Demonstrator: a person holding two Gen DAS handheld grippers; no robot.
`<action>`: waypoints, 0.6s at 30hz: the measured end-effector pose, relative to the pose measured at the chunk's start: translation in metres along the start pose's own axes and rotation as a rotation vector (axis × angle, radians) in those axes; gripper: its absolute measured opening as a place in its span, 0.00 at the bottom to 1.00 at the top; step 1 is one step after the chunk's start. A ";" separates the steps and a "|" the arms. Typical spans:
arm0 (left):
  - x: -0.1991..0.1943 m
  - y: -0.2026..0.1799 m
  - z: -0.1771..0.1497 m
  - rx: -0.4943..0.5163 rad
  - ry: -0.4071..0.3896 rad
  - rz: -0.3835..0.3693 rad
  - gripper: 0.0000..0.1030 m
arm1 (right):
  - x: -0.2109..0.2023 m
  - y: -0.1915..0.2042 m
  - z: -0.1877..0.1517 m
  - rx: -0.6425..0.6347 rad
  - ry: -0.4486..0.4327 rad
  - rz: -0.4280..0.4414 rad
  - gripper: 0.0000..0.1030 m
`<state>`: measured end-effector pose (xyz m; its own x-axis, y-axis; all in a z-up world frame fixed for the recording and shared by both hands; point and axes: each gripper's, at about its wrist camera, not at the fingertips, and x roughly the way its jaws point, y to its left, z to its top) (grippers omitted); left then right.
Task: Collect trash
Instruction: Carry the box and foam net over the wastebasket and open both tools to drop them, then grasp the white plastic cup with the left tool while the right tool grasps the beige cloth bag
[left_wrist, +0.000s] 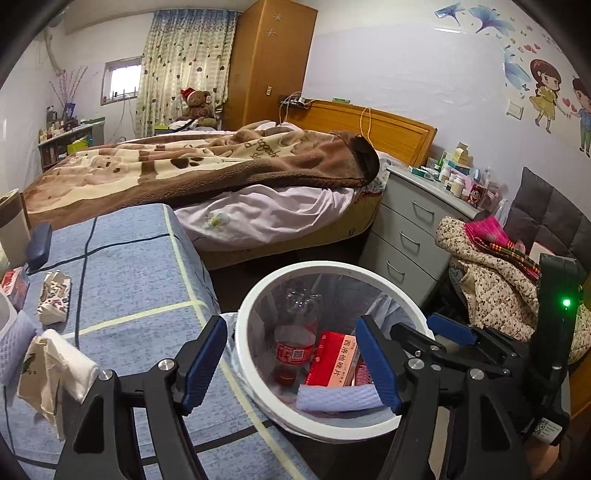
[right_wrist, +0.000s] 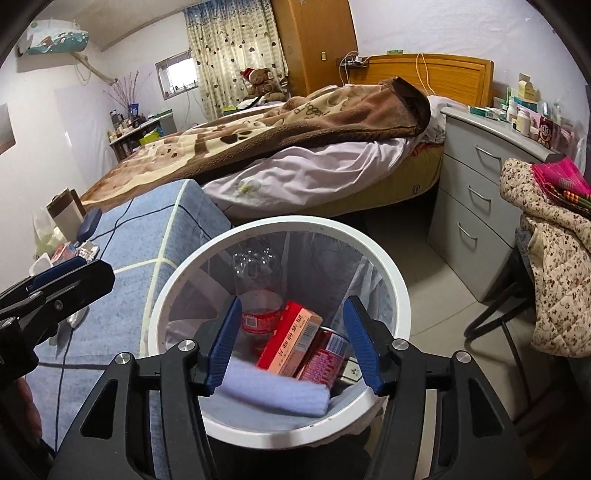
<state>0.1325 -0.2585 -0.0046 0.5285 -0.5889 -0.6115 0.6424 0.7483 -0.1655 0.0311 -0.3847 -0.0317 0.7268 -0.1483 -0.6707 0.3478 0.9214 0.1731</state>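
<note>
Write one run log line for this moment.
right gripper: open, empty, above bin | left gripper: open, empty | bin holds: bottle, red box

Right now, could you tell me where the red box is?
The red box lies in the white bin, right of the bottle, above the folded blue cloth.
</note>
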 end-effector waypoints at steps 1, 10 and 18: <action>-0.003 0.002 0.000 -0.005 -0.004 0.001 0.70 | -0.002 0.001 0.000 0.001 -0.004 0.002 0.57; -0.030 0.025 -0.003 -0.036 -0.039 0.040 0.70 | -0.005 0.018 0.003 -0.012 -0.026 0.026 0.57; -0.059 0.055 -0.012 -0.075 -0.071 0.099 0.70 | -0.008 0.044 0.002 -0.038 -0.041 0.097 0.57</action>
<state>0.1302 -0.1787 0.0126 0.6273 -0.5289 -0.5717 0.5428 0.8233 -0.1661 0.0414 -0.3438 -0.0176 0.7798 -0.0721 -0.6219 0.2530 0.9449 0.2077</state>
